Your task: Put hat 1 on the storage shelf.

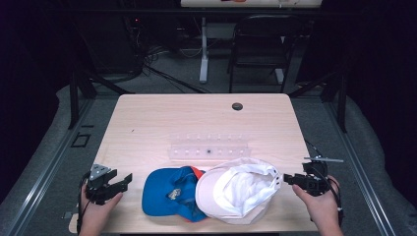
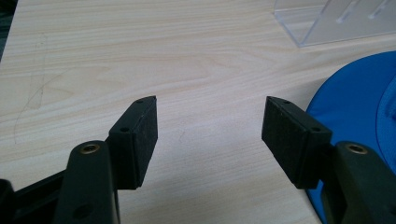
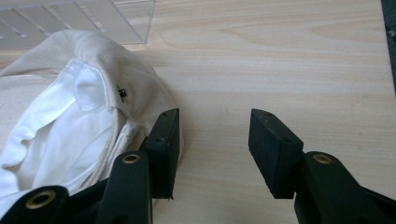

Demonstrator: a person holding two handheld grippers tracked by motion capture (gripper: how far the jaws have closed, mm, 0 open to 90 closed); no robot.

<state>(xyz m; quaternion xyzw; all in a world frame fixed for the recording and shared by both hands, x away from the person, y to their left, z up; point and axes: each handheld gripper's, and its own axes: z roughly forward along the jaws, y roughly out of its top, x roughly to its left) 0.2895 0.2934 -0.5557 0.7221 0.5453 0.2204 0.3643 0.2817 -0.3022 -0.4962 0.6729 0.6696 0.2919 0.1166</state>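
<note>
On a wooden table [image 1: 147,123], a white cap [image 1: 238,189] lies upturned, overlapping a blue cap [image 1: 164,191] at the near edge. Both look light and floppy, best pinched at a brim or rim. The left gripper [image 1: 129,178] and right gripper [image 1: 286,178] flank them, jaws wide open and empty.

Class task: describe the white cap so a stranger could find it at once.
Look at the wooden table, along its near edge. Two caps overlap there; the white cap is the right-hand one, lying upside down with its white lining showing, unlike the blue cap beside it.

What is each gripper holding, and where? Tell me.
Nothing is held. The left gripper is open over bare table beside the blue cap; the right gripper is open beside the white cap.
</note>
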